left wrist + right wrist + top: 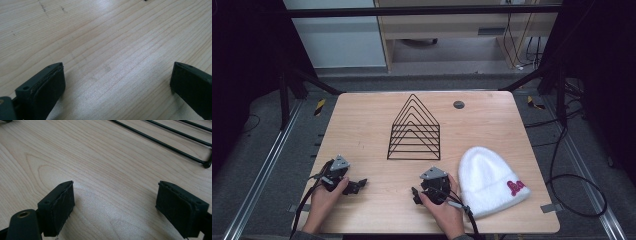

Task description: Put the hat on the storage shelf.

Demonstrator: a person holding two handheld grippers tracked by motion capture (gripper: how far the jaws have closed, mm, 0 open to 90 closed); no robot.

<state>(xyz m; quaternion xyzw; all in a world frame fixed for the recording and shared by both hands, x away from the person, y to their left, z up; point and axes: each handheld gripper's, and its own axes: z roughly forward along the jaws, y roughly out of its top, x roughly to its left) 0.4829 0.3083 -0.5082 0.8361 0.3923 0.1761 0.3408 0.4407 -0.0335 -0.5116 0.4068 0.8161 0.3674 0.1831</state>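
A black wire rack (414, 131) with triangular dividers stands at the middle of the wooden table (362, 125). A white fluffy beanie (489, 179) with red lettering lies at the front right. My left gripper (354, 186) rests on the table at the front left, held by a hand, and is open with bare wood between its pads (51, 87). My right gripper (416, 195) rests just left of the beanie, also open over bare wood (115, 202). The rack's base wires (175, 145) run across the top right of the right gripper view.
A small dark round disc (458, 104) sits near the table's far edge, right of the rack's peak. Cables (572, 185) trail on the floor to the right. Black frame struts (307, 80) flank the table's far corners.
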